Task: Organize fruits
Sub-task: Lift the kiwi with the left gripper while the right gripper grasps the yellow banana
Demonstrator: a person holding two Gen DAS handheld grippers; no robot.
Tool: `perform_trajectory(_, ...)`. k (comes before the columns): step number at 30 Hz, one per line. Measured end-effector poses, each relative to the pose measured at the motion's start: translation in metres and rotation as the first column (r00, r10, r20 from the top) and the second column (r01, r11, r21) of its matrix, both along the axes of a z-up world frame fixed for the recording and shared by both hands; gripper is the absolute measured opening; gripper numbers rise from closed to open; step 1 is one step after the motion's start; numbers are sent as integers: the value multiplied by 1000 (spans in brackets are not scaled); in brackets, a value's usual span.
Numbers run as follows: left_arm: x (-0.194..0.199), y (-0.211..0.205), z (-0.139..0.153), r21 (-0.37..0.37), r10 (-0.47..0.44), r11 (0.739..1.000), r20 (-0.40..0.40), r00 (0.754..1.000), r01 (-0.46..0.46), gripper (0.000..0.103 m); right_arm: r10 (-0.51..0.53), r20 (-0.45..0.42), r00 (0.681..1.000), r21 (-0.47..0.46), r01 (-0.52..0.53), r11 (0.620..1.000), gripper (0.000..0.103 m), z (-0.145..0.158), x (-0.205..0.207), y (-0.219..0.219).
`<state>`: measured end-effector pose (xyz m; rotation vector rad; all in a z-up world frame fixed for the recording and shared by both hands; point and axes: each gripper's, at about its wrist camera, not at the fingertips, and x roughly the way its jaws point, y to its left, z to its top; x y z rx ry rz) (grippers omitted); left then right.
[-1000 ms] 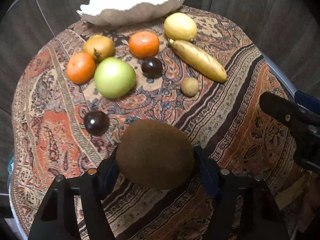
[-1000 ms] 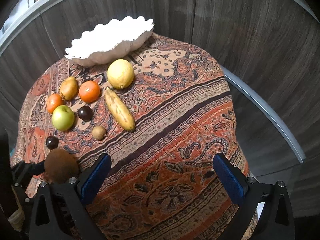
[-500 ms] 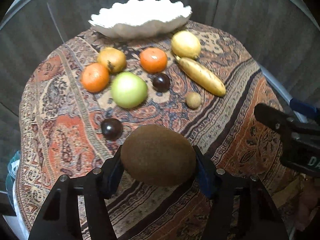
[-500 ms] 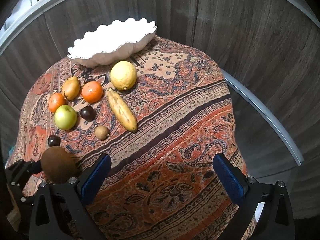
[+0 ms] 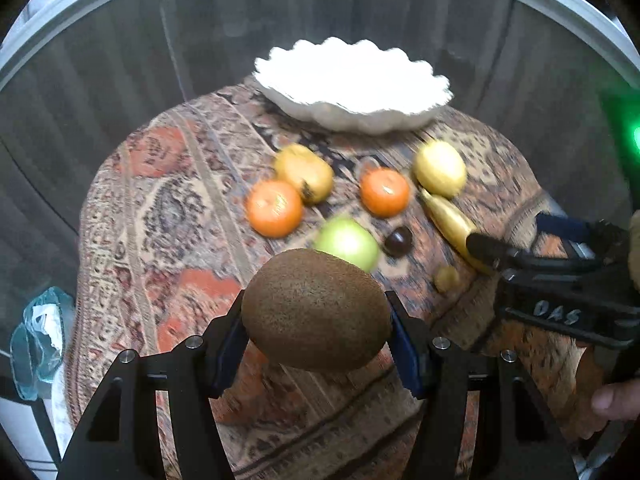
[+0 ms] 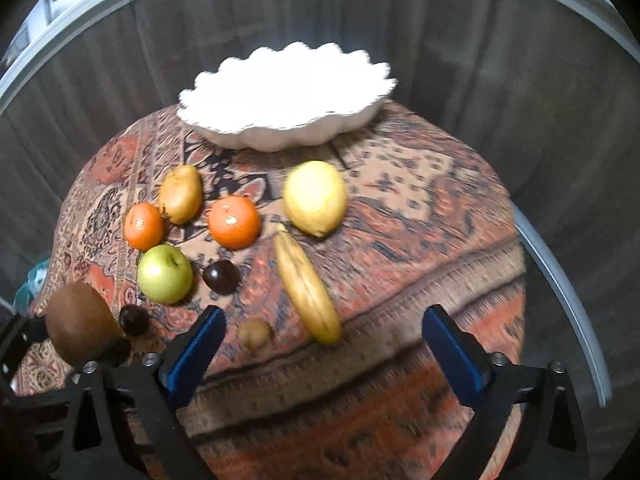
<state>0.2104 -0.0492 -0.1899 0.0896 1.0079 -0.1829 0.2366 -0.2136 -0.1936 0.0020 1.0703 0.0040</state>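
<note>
Above the near edge of the table (image 5: 132, 216), the left tongs (image 5: 316, 320) clamp the kiwi (image 5: 316, 312) aloft, apparently bound for the empty white bowl (image 5: 352, 84), while the right tongs (image 6: 320, 344) gape empty, free for another fruit.

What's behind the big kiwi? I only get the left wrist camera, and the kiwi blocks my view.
Observer: A small dark plum lies on the cloth right beside the kiwi, which is held in the left tongs.
Child: Are the other tongs holding something?
Observer: No. The right tongs are wide open with nothing between them.
Child: Is the banana whole? Those tongs cover its end.
Observer: Yes. The right wrist view shows the whole banana, tip included, lying near the lemon.
</note>
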Motion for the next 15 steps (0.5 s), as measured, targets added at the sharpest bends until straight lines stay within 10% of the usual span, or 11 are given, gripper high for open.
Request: perform_trajectory(15,27,-11,-4,22,23,999,22,999,-23,62,147,-158,977,23,-145,989,38,-51,45,5)
